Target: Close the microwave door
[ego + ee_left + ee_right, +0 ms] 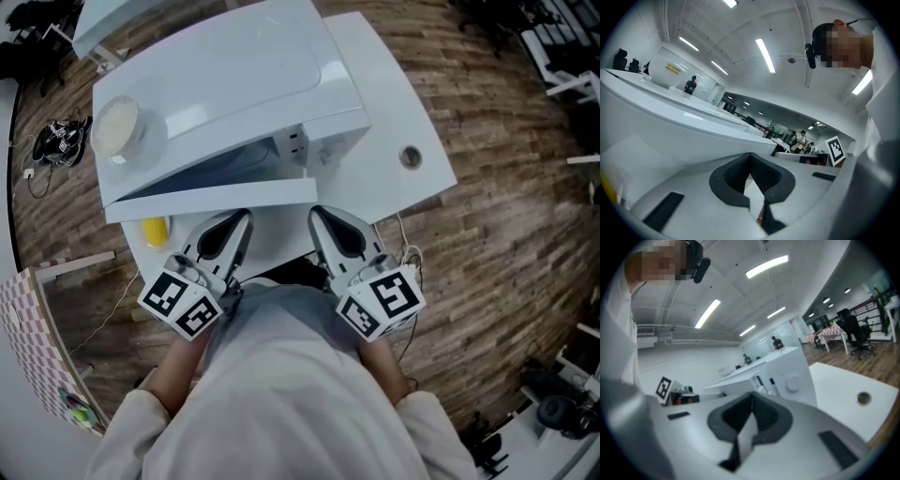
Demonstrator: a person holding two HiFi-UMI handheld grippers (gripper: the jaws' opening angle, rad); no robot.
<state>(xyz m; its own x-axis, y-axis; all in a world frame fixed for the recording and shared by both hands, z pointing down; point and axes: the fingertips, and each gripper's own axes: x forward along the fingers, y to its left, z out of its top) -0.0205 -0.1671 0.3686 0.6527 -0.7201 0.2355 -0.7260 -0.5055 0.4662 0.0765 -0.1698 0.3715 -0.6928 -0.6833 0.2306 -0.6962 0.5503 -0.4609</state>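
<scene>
My left hand-held gripper [242,223] and right hand-held gripper [317,217] each have their ribbed black pads pressed together, holding nothing. Just beyond their tips, the smooth flat door [216,199] of the boxy white microwave [234,84] stands open above the glossy surface [403,103].

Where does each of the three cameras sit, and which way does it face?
Head view: on the person's head, facing steeply down at the microwave, its door open; shows torso, forearms, left tool, right tool.
Left gripper view: on the left tool, facing up along its shut jaws at the door and ceiling; shirt at right.
Right gripper view: on the right tool, facing up along its shut jaws at the microwave's knob and table; shirt at left.
Shared: each gripper view shows the other tool's cube.
</scene>
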